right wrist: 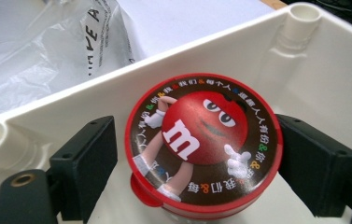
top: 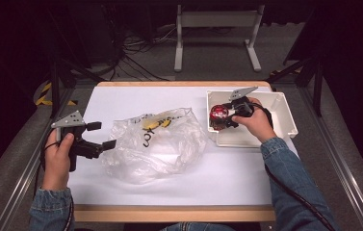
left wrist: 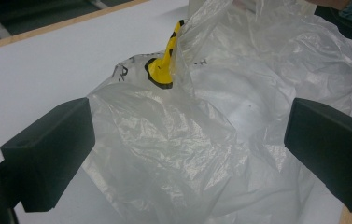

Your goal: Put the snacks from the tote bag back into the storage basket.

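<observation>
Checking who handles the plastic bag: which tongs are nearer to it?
Left. The left tongs sit open at the plastic bag's edge; the right tongs are over in the white bin.

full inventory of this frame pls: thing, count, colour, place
Candy tub: 1, red with a brown picture lid, inside the bin between the right jaws.
Bin: 1, white, far right of the table.
Plastic bag: 1, clear with black lettering and a yellow patch, crumpled mid-table.
Table: 1, white top with wood edge, centre.
Stand: 1, pale grey, on the floor behind the table.
Cables: several, dark, on the floor behind the table.
Left hand-held gripper: 1, black, open at the bag's left edge.
Right hand-held gripper: 1, black, around the tub; contact not clear.
Sleeves: 2, blue denim, bottom edge.
</observation>
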The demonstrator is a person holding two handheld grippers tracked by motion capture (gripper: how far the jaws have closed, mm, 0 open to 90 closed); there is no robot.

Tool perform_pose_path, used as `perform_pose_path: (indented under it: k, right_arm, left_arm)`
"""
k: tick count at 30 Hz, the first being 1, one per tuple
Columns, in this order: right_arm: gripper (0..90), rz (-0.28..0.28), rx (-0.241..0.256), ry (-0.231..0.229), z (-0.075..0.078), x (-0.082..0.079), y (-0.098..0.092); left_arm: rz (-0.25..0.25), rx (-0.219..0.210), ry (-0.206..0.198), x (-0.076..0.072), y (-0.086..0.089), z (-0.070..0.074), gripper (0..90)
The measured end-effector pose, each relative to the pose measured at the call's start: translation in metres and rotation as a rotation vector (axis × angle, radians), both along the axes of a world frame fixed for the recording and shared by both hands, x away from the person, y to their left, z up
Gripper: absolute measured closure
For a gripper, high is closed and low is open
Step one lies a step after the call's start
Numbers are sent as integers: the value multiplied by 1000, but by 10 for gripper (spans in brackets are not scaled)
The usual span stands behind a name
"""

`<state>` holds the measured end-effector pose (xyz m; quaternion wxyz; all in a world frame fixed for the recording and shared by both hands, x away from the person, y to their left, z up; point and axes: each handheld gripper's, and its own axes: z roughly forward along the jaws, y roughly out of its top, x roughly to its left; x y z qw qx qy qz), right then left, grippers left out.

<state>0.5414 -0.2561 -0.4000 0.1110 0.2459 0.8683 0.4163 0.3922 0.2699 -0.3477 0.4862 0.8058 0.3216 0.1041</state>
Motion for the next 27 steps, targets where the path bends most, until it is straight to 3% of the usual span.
perform_pose_path:
  k: [10,15,22,27]
  right_arm:
    - [135,-46,36,-33,30,-15,-11]
    - [135,-61,51,-66,53,-35,-20]
    - [135,-36,98,-97,79,-67,-22]
    - [104,-30,156,-76,86,-84,-25]
  left_arm:
    - [1,9,0,0,-1,0,28]
    - [0,24,10,0,-2,-2,28]
    - [5,24,14,-5,-3,-3,27]
    - [3,24,21,-7,-2,-5,26]
